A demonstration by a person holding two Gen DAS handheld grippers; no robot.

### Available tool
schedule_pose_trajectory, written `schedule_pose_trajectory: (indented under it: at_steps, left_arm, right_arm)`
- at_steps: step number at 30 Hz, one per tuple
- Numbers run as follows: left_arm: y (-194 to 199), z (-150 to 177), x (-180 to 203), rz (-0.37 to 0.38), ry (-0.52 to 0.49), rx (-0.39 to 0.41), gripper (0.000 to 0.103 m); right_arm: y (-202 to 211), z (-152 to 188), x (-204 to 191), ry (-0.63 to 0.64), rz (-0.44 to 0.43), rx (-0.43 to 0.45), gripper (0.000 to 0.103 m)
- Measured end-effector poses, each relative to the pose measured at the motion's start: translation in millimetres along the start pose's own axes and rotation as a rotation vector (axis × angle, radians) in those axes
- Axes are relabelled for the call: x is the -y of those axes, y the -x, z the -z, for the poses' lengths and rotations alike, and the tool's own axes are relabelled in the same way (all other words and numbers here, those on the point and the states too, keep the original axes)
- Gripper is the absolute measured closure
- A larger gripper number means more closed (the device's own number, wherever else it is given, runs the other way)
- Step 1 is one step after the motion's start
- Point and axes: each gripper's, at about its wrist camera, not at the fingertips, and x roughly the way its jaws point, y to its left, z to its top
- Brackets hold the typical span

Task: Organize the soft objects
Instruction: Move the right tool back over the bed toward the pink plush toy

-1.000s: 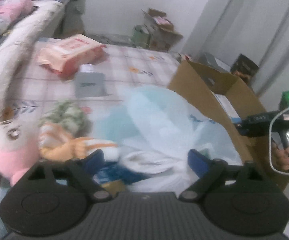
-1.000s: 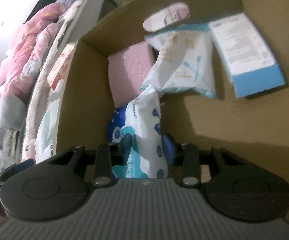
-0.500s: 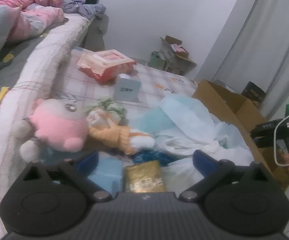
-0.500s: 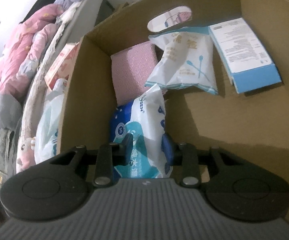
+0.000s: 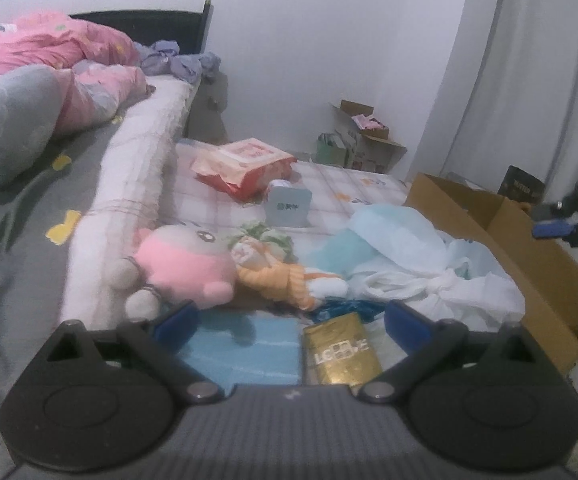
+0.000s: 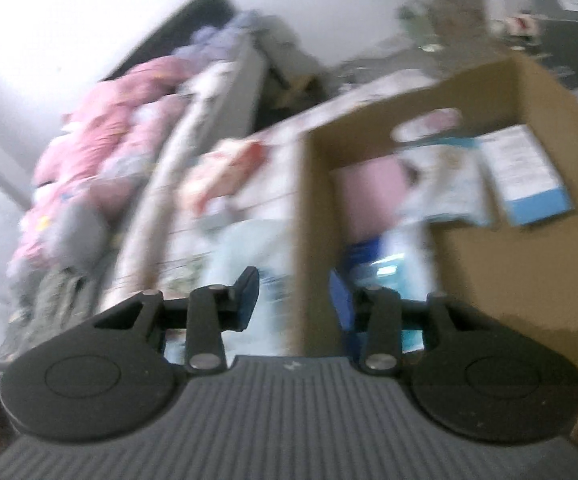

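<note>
Both tongs empty, between one item and the next.

The left tongs (image 5: 291,322) stand wide above the mat (image 5: 341,186), over a gold pack (image 5: 343,350) and a blue pack (image 5: 245,350); the pink plush (image 5: 187,266) and carrot plush (image 5: 285,278) lie just beyond, white bags (image 5: 421,268) beside the box (image 5: 545,276). The right tongs (image 6: 293,294) are spread, straddling the box wall (image 6: 301,216), nothing between them. Likely next: pick a plush and carry it across. The lift must clear the box's near wall; inside, the right-hand floor (image 6: 509,276) looks free, the left crowded with packs.
</note>
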Motion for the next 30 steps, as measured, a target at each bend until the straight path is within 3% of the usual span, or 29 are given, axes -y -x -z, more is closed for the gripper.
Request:
schedule_pose_trajectory:
  at_steps: [7,14,22,27,30]
  left_arm:
    - [14.6,0.2,-11.3,-0.039,-0.038,0.023,0.003]
    - [-1.7,-28.6,-32.6,-0.052,-0.093,0.0,0.002]
    - [-61.5,-55.8,-70.4,-0.054,-0.079,-0.126,0.003]
    - [-90.8,-62.5,-86.2,-0.004,-0.038,-0.199,0.005]
    - [-105.8,-61.9,-90.8,-0.011,-0.021,-0.252,0.009]
  right_arm:
    - [-37.2,29.5,-76.3,0.032,-0.205,-0.114,0.059]
    - [-124.8,46.2,-137.3,-0.092,-0.35,-0.33,0.047]
    - [-224.1,53.3,-151.1,-0.313,-0.254,-0.465,0.042]
    - [-259.7,55.1,-153.7,-0.342,-0.207,-0.5,0.04]
    - [-276.5,55.0,-154.9,-0.368,-0.204,-0.517,0.04]
